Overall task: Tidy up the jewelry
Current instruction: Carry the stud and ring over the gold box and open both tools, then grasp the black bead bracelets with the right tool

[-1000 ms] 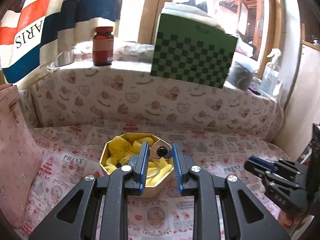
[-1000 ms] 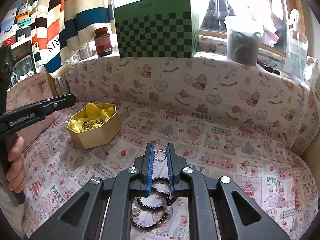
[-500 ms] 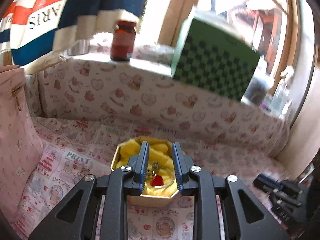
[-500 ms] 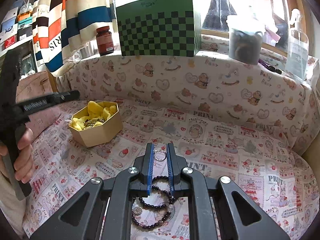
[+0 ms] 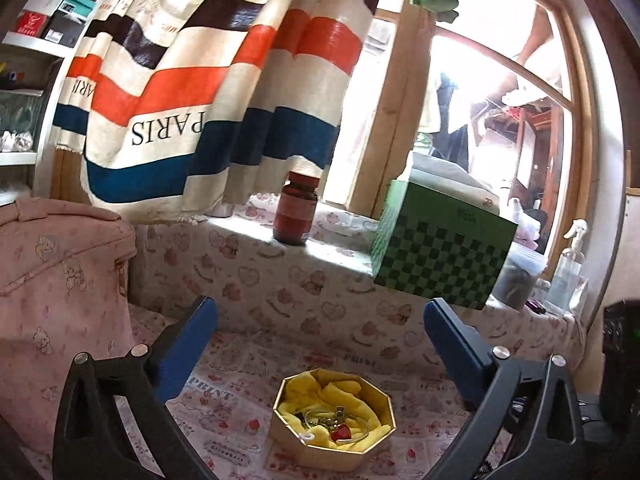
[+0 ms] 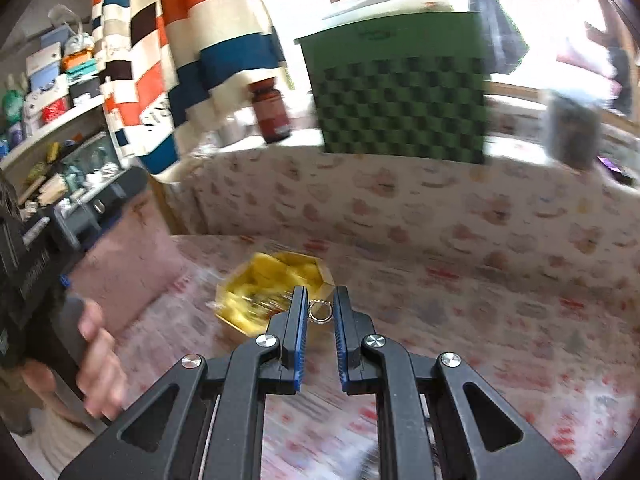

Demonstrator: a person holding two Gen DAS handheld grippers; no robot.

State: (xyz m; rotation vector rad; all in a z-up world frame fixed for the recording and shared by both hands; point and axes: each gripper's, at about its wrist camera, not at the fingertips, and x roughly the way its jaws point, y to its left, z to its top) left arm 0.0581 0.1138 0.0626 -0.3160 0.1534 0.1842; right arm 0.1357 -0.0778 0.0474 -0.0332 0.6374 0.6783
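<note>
Sorting is partly done: the gold octagonal box, lined with yellow cloth, already holds a few pieces — a red heart pendant and what looks like a clear bangle lie on the lining. The box sits on the printed cloth that covers the surface; whether that is a desk or a bed cannot be told. How much jewelry is still left outside the box cannot be seen, so the remaining work is a guess; at least one piece is still on its way.

That piece is a small silver ring, pinched at the tips of the right tongs, whose jaws are pressed nearly together on it. In the blurred right wrist view the ring hangs in front of the near edge of the box, so the likely next step is to carry it over the lining and let go.

The left tongs have just been opening and now stand spread wide, with nothing between the jaws; the box shows below and beyond them, untouched. A hand grips the left tool's handle at the edge of the right wrist view
</note>
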